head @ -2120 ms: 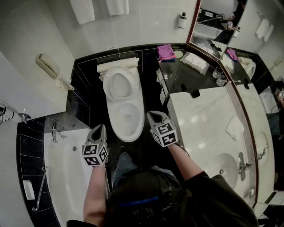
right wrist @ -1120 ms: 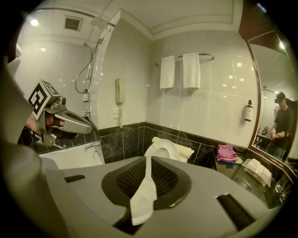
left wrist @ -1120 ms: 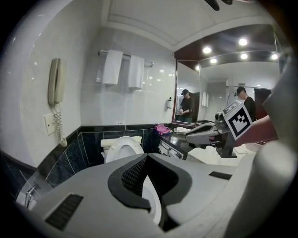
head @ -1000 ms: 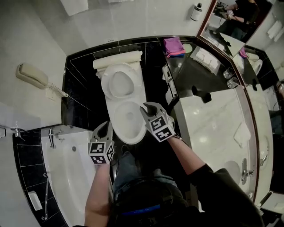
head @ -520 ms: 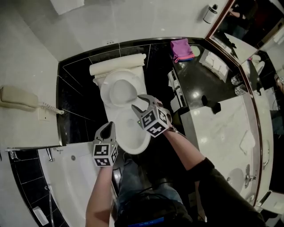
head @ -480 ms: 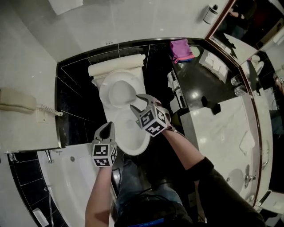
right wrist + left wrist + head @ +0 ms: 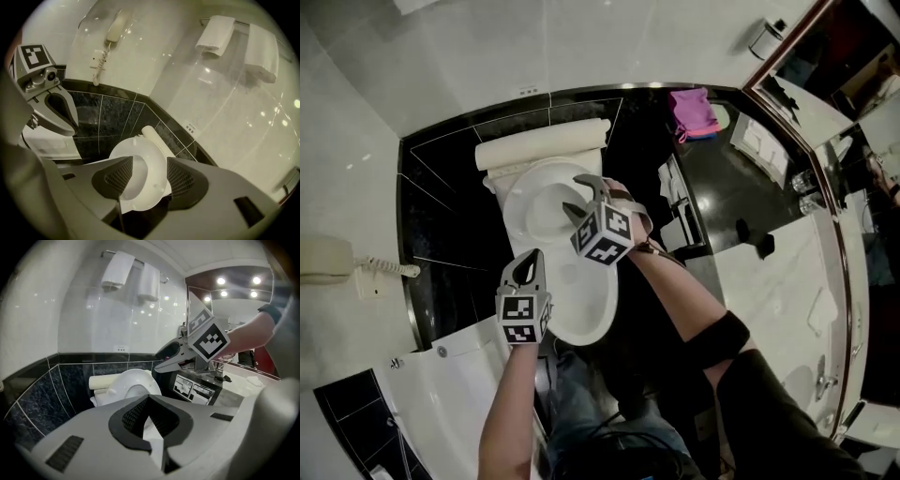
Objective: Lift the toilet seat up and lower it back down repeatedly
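In my head view, the toilet (image 7: 581,305) stood against the rear wall with its toilet seat (image 7: 527,202) raised behind the bowl, the bathtub (image 7: 459,394) lay to its left, the vanity counter (image 7: 778,281) to its right, and the wall telephone (image 7: 328,258) hung further left.

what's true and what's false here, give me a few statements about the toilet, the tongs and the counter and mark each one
1. The toilet seat stands raised in front of the tank. True.
2. The left tongs grip the seat. False: they are shut on nothing.
3. A pink cloth lies on the dark counter. True.
4. In the head view the wall phone hangs to the right of the toilet. False: it hangs on the wall to its left.
5. The right tongs are shut. False: they stand wide apart, having just been opening. The raised seat shows in the gap, not clamped.
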### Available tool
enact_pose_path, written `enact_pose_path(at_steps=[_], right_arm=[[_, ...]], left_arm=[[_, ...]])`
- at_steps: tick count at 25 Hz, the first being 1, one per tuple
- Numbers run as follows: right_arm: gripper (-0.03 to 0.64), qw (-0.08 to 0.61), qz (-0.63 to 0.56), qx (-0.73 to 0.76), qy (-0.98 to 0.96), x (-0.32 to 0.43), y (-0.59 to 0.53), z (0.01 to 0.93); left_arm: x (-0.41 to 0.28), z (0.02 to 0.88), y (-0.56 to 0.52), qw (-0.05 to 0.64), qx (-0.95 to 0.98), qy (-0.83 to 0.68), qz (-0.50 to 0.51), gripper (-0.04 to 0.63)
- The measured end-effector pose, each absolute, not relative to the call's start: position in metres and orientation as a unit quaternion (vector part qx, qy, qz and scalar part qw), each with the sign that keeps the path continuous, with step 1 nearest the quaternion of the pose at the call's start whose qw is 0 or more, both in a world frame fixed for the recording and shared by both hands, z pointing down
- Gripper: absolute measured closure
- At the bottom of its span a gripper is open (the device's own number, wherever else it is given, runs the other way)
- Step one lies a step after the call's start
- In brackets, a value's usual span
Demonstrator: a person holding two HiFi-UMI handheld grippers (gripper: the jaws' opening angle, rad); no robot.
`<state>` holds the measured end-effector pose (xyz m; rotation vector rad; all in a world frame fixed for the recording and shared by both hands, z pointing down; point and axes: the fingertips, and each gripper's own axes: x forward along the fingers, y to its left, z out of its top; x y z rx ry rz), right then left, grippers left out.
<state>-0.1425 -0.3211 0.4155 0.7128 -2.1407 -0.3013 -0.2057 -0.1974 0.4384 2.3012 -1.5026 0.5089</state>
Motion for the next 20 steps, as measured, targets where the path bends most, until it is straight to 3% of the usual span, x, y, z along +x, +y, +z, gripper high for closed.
enact_pose_path(at_steps=[14, 20], right_arm=[[0.369, 0.509, -0.243, 0.227, -0.794, -0.187, -0.412, 0.472], [0.415, 0.549, -0.260, 0.177, -0.775, -0.190, -0.421, 0.496]], left_arm=[[-0.228, 0.481, -0.240, 0.187, 0.819, -0.513, 0.177, 0.609], [-0.232, 0.489, -0.242, 0.199, 0.819, -0.510, 0.174, 0.609]])
